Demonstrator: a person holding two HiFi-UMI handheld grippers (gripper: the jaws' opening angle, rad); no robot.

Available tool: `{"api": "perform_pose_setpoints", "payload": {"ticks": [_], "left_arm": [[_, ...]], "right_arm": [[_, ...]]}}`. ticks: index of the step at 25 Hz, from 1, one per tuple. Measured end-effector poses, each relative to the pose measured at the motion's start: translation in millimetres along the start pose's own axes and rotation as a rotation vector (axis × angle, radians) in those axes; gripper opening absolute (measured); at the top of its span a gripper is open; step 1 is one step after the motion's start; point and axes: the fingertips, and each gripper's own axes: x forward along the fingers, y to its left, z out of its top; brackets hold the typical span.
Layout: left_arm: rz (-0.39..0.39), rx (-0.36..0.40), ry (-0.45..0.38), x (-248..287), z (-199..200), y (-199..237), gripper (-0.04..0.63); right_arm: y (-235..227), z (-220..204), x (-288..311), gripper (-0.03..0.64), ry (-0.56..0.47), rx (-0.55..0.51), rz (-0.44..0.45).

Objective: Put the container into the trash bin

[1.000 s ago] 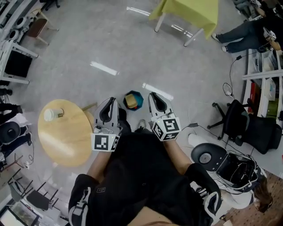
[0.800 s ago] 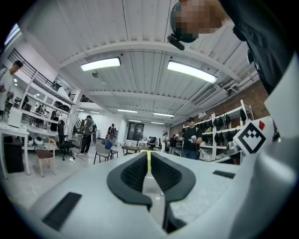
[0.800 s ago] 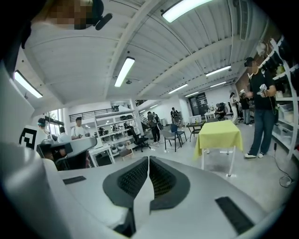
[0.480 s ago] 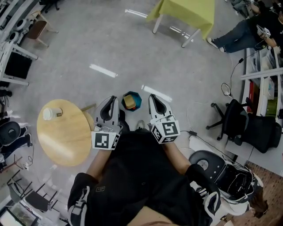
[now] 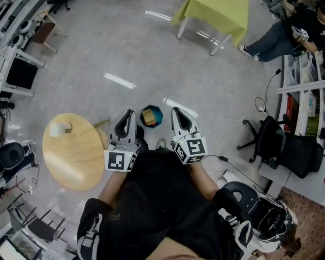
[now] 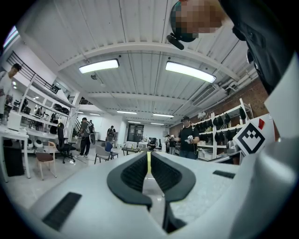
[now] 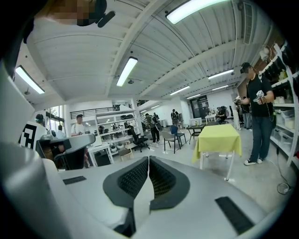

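A white cup-like container (image 5: 58, 130) stands near the far left edge of a round wooden table (image 5: 76, 162), to the left of me. A blue trash bin (image 5: 158, 118) sits on the floor ahead, with something yellowish-brown inside it. My left gripper (image 5: 130, 112) (image 6: 149, 154) and right gripper (image 5: 174, 109) (image 7: 148, 159) are held out level on either side of the bin, above the floor. The jaws of both are pressed together with nothing between them. Neither gripper is near the container.
A table with a yellow-green cloth (image 5: 218, 12) stands ahead on the grey floor. A black office chair (image 5: 277, 142), shelving and floor cables lie to the right. A seated person's legs (image 5: 277, 38) show at the top right. Desks and a stool (image 5: 43, 30) line the left.
The head view has shifted slightly. Both grippers stay where they were, beside the bin.
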Motion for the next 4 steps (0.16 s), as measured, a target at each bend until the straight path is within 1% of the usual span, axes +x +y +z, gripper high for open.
{"api": "perform_pose_setpoints", "payload": {"ticks": [4], "left_arm": [[0.001, 0.006, -0.002, -1.5, -1.8, -5.3, 0.028]], "right_arm": [[-1.3, -3.4, -3.1, 0.031, 0.001, -0.010, 0.007]]}}
